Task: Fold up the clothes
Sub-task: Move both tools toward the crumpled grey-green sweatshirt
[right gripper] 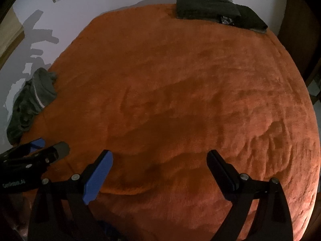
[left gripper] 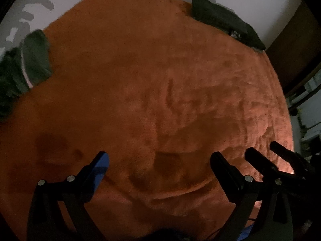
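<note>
Orange blanket [right gripper: 180,80]; crumpled garment [right gripper: 32,98] far left of right claw [right gripper: 158,166].

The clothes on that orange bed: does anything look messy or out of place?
Yes. The grey-green garment at the bed's left edge lies crumpled in a heap, not folded. The dark pile at the far edge looks neatly folded by contrast. The orange blanket is rumpled. Both grippers, left and right, hang open, holding nothing.

Orange blanket [right gripper: 180,80]; seemingly dark-green clothes [right gripper: 216,10]
</note>
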A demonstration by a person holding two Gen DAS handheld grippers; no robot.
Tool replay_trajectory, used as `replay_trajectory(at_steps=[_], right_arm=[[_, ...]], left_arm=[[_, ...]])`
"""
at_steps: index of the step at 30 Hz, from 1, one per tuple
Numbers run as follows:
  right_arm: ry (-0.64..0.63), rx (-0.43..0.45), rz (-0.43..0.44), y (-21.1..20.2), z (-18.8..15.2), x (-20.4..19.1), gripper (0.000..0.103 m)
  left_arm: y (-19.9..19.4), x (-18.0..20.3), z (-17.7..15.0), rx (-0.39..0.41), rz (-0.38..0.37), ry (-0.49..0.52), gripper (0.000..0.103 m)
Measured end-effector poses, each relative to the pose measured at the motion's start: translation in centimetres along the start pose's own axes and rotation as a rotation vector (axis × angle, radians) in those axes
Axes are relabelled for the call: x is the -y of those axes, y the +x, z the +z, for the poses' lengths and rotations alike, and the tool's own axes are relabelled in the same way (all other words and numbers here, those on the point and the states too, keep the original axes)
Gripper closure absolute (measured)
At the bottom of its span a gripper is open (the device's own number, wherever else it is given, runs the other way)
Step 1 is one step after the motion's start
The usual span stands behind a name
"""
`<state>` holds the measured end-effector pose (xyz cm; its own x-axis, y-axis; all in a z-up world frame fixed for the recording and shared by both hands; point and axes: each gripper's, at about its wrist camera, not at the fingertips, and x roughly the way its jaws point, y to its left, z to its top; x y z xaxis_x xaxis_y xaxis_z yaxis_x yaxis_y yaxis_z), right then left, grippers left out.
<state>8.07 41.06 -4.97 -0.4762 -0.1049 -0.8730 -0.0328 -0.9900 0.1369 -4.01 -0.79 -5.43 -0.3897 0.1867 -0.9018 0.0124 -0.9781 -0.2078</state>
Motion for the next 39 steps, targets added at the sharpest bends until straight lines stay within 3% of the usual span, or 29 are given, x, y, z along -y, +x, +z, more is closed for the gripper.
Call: replay_trajectory(at_steps=[4, 9, 19, 26, 33, 39], right_arm=[[-0.025, 0.021, 0.006, 0.7, 0.3, -0.5, 0.008], [-0.038, 0.015, 0.035, 2.2, 0.9, -1.1, 0.008], [-0.094, -0.061, 0.169, 5.1, 3.0, -3.8, 0.008], [-0.189, -0.050, 0.198, 6.4, 7.2, -6.1, 0.008], [-0.325, -0.054, 0.224, 7.8, 11.2, -11.7, 0.008], [-0.433, -0.026, 0.239, 9.2, 14.1, -17.1, 0.008]], left_arm=[[0.4, -0.5, 0.4, 0.003, -0.052, -0.026, 0.002], [0.0, -1.6, 1.3, 0.030, -0.053, -0.026, 0.002], [-1.9, -7.0, 5.2, 0.120, 0.070, -0.089, 0.002], [-2.5, -10.4, 7.3, 0.142, 0.084, -0.147, 0.002], [-3.0, -13.1, 9.7, 0.160, 0.106, -0.157, 0.002], [-2.4, -17.4, 11.8, 0.138, 0.079, -0.254, 0.002]])
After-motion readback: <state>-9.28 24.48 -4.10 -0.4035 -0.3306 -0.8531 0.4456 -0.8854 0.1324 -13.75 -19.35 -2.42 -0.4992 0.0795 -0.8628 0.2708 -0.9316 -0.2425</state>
